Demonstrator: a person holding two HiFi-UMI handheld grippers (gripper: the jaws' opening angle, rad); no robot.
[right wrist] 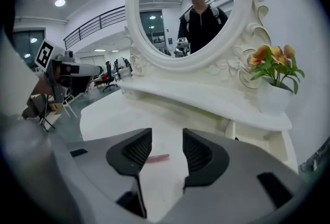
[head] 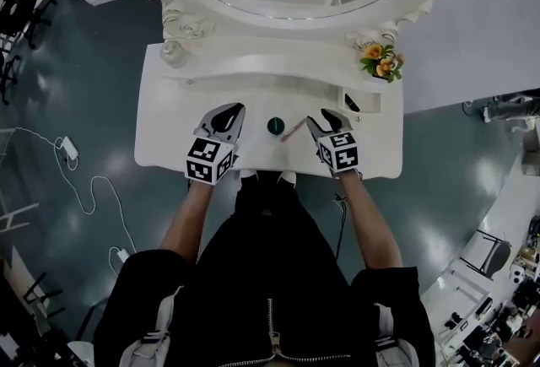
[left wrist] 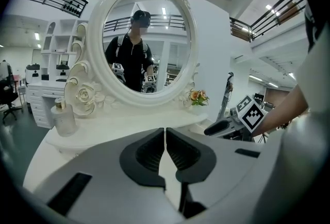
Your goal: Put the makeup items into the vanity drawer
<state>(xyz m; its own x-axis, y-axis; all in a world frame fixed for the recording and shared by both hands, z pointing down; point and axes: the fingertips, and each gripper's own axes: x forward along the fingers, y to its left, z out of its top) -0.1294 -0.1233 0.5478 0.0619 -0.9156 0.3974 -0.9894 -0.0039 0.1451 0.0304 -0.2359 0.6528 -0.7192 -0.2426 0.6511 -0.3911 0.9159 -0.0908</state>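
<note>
A: How's the right gripper (head: 325,119)?
B: Its jaws are wide apart and hold nothing. A pink stick (right wrist: 156,158) lies on the desk (head: 169,129) just ahead, between the tips, and the pads aren't pressing it.
A: And the left gripper (head: 229,114)?
B: Its jaws are together and empty. A green jar (head: 275,126) sits between the two grippers, beside the stick.
A: The drawer (head: 363,102)?
B: It's open, beyond the right gripper and to its right, with something dark inside.
</note>
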